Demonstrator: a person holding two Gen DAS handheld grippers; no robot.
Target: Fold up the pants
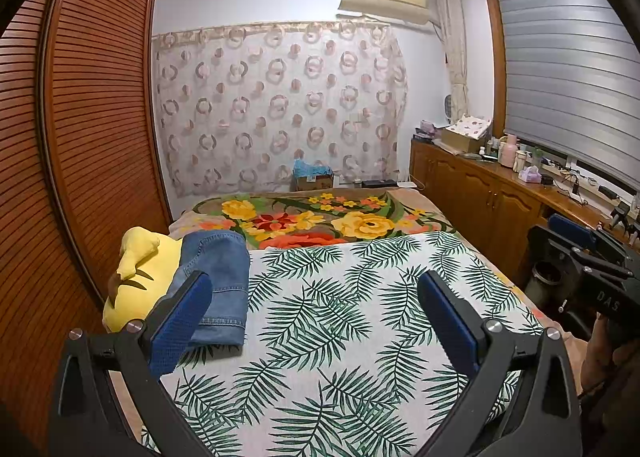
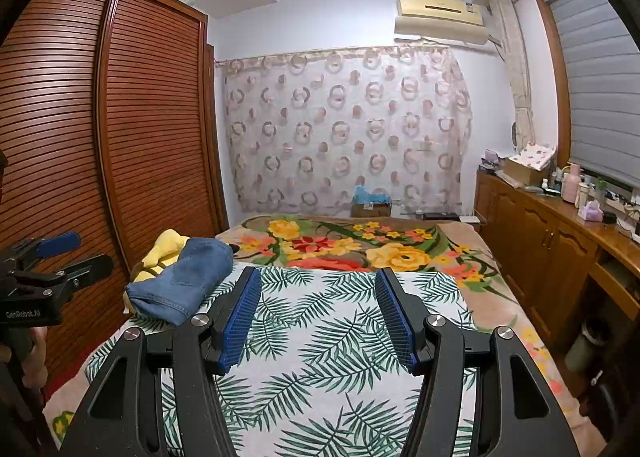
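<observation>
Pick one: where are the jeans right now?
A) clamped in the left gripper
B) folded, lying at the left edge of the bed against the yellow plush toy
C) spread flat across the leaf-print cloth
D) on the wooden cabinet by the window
B: the folded jeans rest partly on the yellow plush toy at the edge of the leaf-print cloth; the left gripper and the right gripper are open and hold nothing.
</observation>
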